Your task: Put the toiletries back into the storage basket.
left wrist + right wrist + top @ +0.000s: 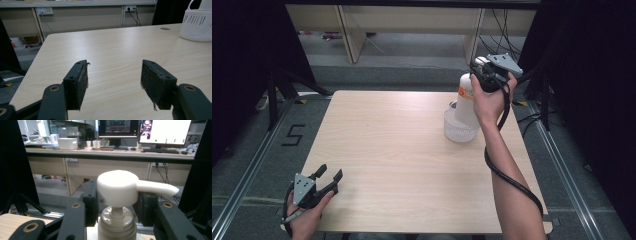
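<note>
The right tool (484, 75) is clamped high on a white pump bottle (465, 102), its two black jaws pressed against the neck just under the pump head (120, 187), as the right gripper view shows; gripping there, below the wide head, probably keeps the bottle from slipping down through the jaws while it hangs upright. The bottle sits at the far right of the desk (402, 150), its lower part down inside a white slotted basket (459, 129), so the work in hand looks like lowering the bottle into that basket or lifting it out, and which of the two I cannot tell. Holding from above leaves the basket's rim free of the jaws. The bottle carries an orange band on its label, and the spout points off to the right in the right gripper view. The left tool (324, 181) rests at the near left corner of the desk, well apart from the basket, jaws spread wide with nothing between the pads (77, 87); it seems parked out of the way, since one grip is enough for this bottle. From the left gripper view the basket (197, 23) stands far off at the right edge.
</note>
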The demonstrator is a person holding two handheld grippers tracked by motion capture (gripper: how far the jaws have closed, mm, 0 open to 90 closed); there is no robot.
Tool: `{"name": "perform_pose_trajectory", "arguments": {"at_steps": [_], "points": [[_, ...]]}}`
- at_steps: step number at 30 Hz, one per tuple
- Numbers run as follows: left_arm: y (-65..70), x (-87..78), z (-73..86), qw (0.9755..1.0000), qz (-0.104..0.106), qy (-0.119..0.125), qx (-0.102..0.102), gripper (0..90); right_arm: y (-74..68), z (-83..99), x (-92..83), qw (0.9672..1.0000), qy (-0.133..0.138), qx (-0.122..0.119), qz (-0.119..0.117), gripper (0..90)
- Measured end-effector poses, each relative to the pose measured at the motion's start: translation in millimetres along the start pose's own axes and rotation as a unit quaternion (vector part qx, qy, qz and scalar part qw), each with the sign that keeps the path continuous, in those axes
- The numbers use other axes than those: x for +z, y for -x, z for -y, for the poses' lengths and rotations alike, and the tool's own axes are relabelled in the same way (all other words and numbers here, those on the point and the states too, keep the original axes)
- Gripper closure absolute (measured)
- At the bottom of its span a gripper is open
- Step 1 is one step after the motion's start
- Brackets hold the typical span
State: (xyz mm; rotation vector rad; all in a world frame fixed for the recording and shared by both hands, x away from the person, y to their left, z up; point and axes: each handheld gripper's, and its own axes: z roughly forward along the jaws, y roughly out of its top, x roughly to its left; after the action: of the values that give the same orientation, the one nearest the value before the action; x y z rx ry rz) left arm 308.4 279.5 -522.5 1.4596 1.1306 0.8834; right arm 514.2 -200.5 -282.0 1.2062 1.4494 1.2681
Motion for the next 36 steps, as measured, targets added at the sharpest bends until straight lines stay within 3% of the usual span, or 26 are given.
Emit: {"name": "perform_pose_trajectory", "arguments": {"at_steps": [14, 36], "points": [[-1.0, 0.1, 0.1, 1.0, 0.002, -0.006, 0.001, 38.0, -0.5, 7.7, 12.5, 0.9999, -0.012, 0.006, -0.001, 60.0], [-0.6, 0.4, 0.1, 1.0, 0.003, -0.006, 0.002, 37.9, 2.3, 20.4, 14.1, 0.9998, -0.018, 0.009, -0.001, 60.0]]}}
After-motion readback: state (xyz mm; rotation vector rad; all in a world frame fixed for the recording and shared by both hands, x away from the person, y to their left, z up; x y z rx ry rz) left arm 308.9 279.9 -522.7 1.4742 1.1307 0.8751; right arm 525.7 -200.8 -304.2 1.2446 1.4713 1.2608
